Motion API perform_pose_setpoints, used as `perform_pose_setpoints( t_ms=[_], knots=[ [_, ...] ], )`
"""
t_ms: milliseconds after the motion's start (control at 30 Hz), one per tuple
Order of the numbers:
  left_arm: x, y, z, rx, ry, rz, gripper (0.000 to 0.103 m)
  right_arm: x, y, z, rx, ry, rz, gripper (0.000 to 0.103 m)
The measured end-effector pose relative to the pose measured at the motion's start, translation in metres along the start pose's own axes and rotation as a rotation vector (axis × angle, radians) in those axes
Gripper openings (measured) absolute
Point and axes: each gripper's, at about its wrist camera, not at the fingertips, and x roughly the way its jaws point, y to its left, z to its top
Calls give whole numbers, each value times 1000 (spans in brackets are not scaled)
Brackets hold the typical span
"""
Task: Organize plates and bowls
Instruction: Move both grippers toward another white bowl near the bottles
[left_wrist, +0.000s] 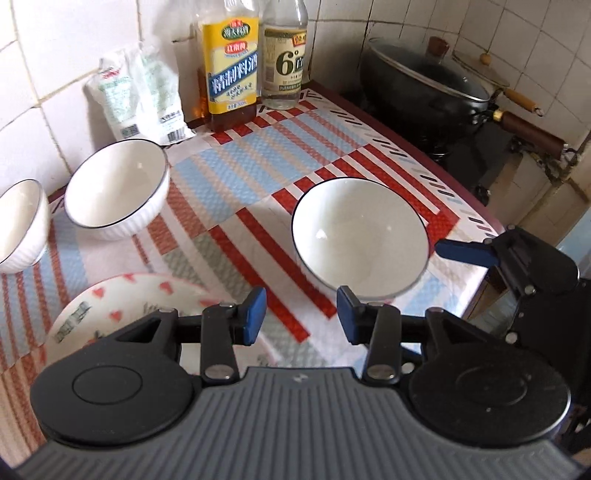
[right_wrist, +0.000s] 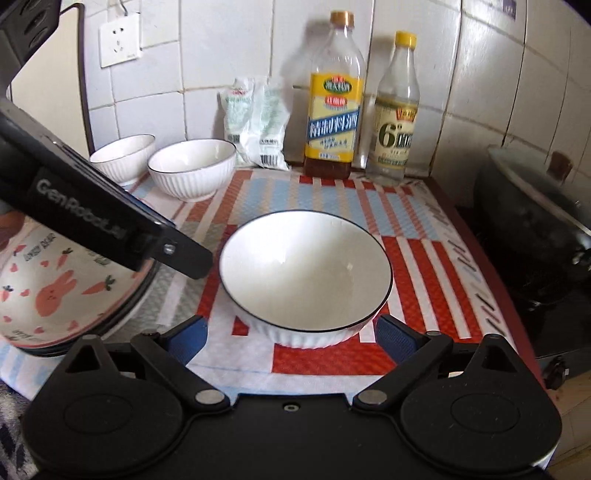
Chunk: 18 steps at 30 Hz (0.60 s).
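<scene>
Right wrist view has the nearest white bowl on the checked mat, towards the counter's front edge, sitting just ahead of the right gripper and between its two blue fingers, which stand wide apart with nothing pressed; whether either pad brushes the ribbed wall is hard to say. Left wrist view shows the left gripper with its fingers partly apart and nothing between them, that bowl just beyond the right-hand pad, apart from it. A patterned plate lies under the left finger, near the front left corner. Two more white bowls sit side by side at the back left, before a white packet and two bottles along the tiled wall
</scene>
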Motion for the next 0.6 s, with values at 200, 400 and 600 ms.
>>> perform_pose_setpoints(
  t_ms=[200, 400, 600],
  knots=[
    [-49, 14, -18, 20, -73, 8, 48, -31, 25, 3, -73, -25, -11, 100],
    [-95, 40, -35, 13, -124, 18, 49, -62, 57, 14, -142, -92, -1, 100],
    [-130, 61, -48, 17, -186, 50, 55, -85, 88, 24, -171, -158, 12, 100]
  ],
)
